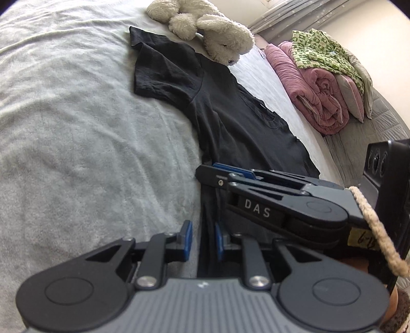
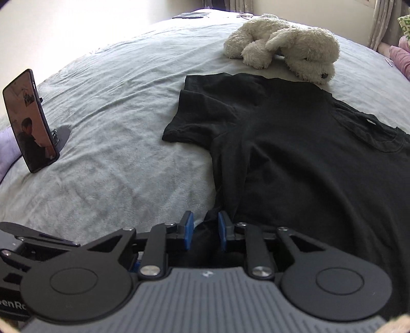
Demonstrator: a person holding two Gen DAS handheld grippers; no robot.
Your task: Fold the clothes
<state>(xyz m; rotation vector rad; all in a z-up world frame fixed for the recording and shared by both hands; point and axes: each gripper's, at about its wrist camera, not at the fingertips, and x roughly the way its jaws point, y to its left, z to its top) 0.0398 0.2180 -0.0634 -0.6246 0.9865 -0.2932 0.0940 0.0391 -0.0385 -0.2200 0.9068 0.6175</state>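
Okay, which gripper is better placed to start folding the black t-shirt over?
Either, roughly: left gripper and right gripper both have the black t-shirt edge between their pads; right sits farther along that edge.

Daylit bedroom: grey-sheeted bed point(image 2: 107, 107), pale walls point(image 1: 371, 33), curtains point(image 1: 294, 15).

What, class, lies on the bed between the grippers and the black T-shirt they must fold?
Nothing visible: the left gripper and right gripper each have the black T-shirt fabric between their jaws already. The plush dog lies beyond the shirt's far edge.

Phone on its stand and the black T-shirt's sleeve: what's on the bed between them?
Nothing: only bare grey bedsheet between phone and sleeve, in the right wrist view.
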